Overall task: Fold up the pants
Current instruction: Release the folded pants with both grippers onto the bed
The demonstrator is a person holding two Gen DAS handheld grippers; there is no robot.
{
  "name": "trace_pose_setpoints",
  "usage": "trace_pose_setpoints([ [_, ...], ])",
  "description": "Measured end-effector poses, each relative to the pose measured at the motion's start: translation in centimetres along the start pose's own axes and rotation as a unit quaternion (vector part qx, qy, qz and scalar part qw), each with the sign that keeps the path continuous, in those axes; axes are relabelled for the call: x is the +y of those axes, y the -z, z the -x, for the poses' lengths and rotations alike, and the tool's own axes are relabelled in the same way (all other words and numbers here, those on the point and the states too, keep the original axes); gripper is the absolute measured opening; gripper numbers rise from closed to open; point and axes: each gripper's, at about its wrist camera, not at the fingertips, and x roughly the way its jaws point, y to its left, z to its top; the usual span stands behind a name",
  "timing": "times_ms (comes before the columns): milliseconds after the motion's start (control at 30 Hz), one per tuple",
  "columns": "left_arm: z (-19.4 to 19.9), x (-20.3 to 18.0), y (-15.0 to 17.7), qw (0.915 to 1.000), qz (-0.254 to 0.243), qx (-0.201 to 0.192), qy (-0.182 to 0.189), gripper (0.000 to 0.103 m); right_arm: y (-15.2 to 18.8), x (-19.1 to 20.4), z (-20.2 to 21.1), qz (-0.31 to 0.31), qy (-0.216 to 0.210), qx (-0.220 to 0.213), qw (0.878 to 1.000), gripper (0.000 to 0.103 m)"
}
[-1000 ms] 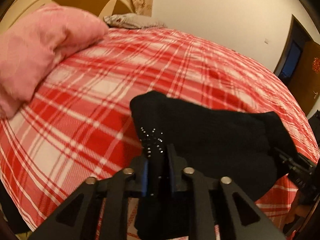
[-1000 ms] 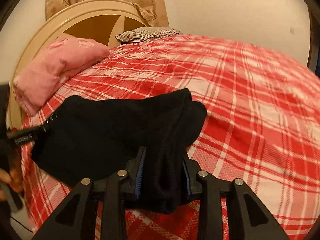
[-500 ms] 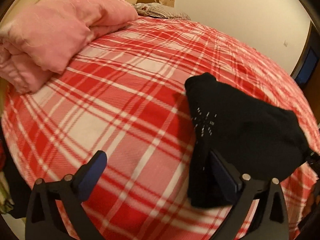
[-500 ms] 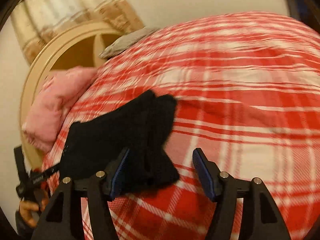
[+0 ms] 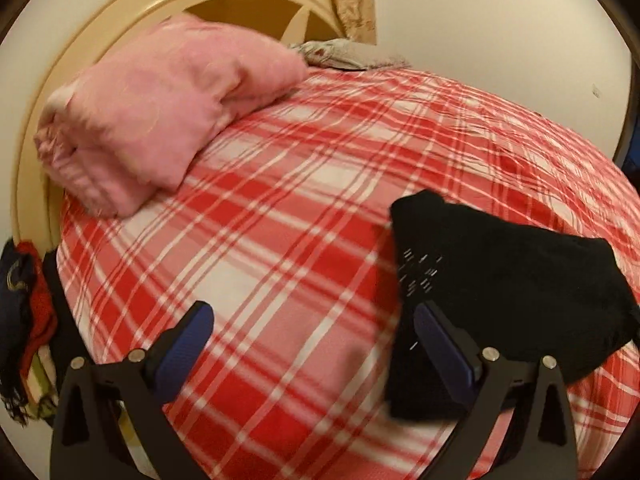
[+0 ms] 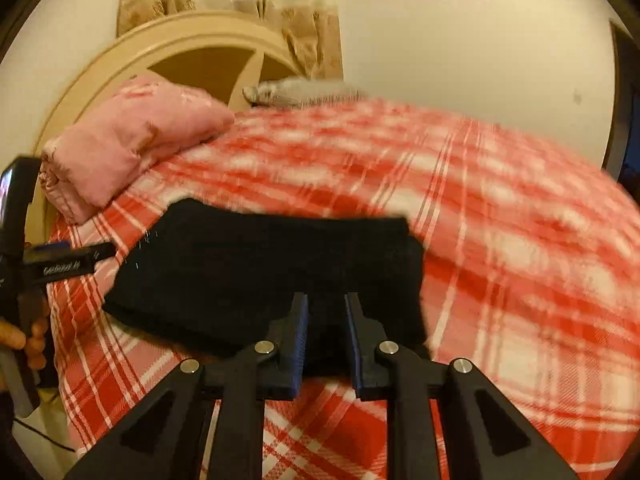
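A bed (image 5: 280, 264) under a red and white plaid cover is filling both views, with a cream arched headboard (image 6: 192, 40) standing at its far end. A folded pink blanket (image 5: 160, 112) is lying at the head of the bed on the left, and a grey striped pillow (image 6: 296, 92) is resting further back against the headboard. The black pants (image 6: 272, 264), folded into a compact bundle, are lying near the bed's near edge; much open plaid cover is stretching beyond them and to their right in the right wrist view. The left hand-held gripper (image 5: 312, 336) is standing wide apart over bare cover, its right finger just beside the left edge of the pants (image 5: 500, 292), gripping nothing. The right hand-held gripper (image 6: 326, 320) is standing narrow, its blue-padded fingers pinching the near edge of the pants. In the right wrist view a hand (image 6: 24, 340) is showing at the left edge on the other tool, whose side is carrying small white lettering too blurred to read. Dark and red cloth (image 5: 24, 320) is hanging beside the bed's left edge.
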Motion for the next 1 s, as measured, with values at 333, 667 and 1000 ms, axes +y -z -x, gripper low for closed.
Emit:
trace_pose_setpoints([
  [333, -1.7, -1.5, 1.5, 0.9985, -0.034, 0.037, -0.020, 0.102, 1.3, -0.3, -0.3, -0.040, -0.002, 0.042, 0.998, 0.020],
  [667, 5.5, -1.6, 3.0, 0.9984, -0.031, -0.046, -0.009, 0.102, 2.2, 1.8, 5.5, -0.112, -0.004, 0.010, 0.994, 0.059],
  [1000, 13.3, -2.1, 4.0, 0.9913, -0.035, -0.126, 0.018, 0.103, 1.7, 3.9, 12.7, -0.107, 0.006, -0.083, 0.991, 0.059],
])
